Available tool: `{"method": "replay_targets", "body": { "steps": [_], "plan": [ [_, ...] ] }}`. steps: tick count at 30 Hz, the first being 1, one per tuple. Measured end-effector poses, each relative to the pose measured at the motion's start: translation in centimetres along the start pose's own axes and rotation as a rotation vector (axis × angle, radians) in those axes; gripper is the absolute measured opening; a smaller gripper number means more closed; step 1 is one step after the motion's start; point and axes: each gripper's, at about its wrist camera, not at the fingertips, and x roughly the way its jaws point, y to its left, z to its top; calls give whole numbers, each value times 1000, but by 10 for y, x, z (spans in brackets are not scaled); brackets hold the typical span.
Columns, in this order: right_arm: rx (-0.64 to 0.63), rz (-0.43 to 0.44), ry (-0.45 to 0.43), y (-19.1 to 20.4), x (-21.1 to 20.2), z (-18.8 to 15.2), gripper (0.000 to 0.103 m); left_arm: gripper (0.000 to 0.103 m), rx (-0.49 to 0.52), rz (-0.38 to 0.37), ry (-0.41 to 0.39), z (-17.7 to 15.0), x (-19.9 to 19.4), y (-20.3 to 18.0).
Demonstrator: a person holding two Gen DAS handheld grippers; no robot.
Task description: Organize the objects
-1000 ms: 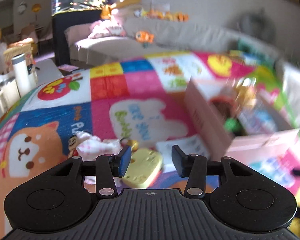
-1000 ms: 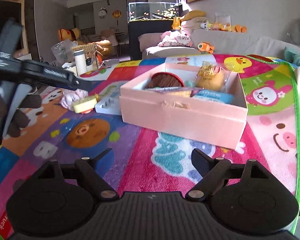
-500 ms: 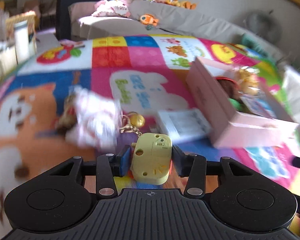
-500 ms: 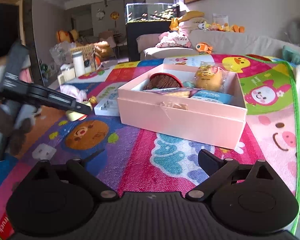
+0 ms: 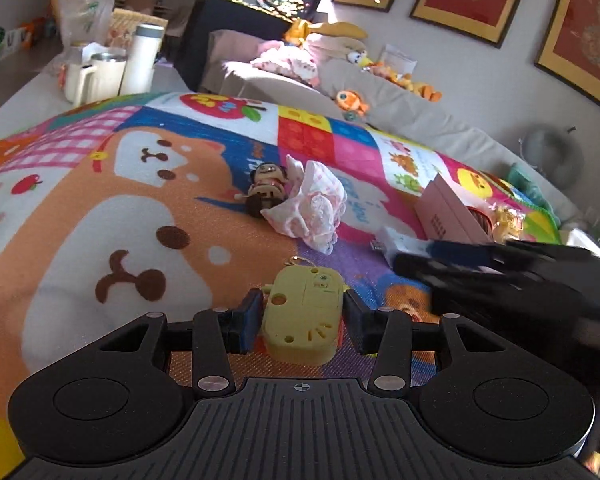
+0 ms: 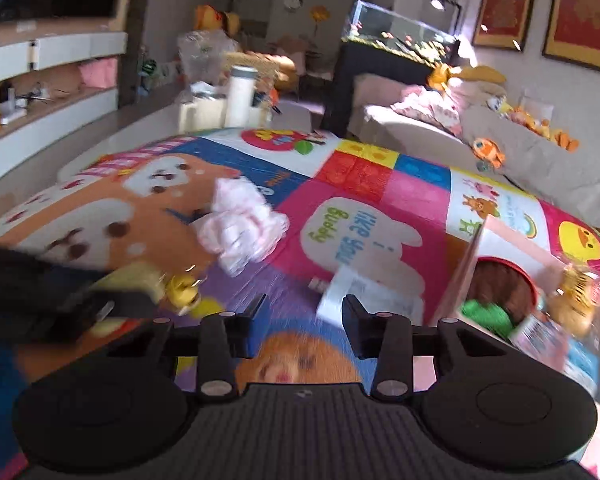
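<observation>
My left gripper [image 5: 300, 320] is shut on a yellow toy [image 5: 302, 316], its pads against both sides, held just above the colourful play mat [image 5: 100, 216]. In the right wrist view the toy [image 6: 148, 280] shows blurred at the left with a gold bell on it. My right gripper [image 6: 302, 320] is open and empty above the mat, near a white flat pack [image 6: 364, 292]. The pink box [image 6: 496, 240] with a brown bowl and snack packets stands to its right. A pink cloth [image 5: 312, 208] and a small doll [image 5: 266, 188] lie on the mat ahead.
A sofa [image 5: 380, 100] with plush toys runs along the back. A white bottle [image 5: 140, 60] and mugs stand at the far left off the mat. A fish tank [image 6: 396, 32] stands behind. Shelves [image 6: 40, 92] line the left wall.
My left gripper has closed on the yellow toy and turned left. My right gripper has swung left and forward from facing the pink box, its jaws narrower than before.
</observation>
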Motion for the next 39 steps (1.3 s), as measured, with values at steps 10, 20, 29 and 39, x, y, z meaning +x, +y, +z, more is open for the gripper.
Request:
{"method": "replay_targets", "body": {
  "steps": [10, 20, 29, 39],
  "plan": [
    [73, 83, 124, -10, 20, 5, 21, 48, -20, -8, -2, -2, 2, 3],
    [-21, 191, 180, -14, -59, -39, 20, 48, -23, -9, -1, -2, 2, 4],
    [59, -46, 170, -58, -98, -80, 40, 48, 45, -42, 43, 3, 9, -21],
    [529, -203, 249, -97, -112, -111, 77, 47, 194, -278, 198, 13, 68, -89]
  ]
}}
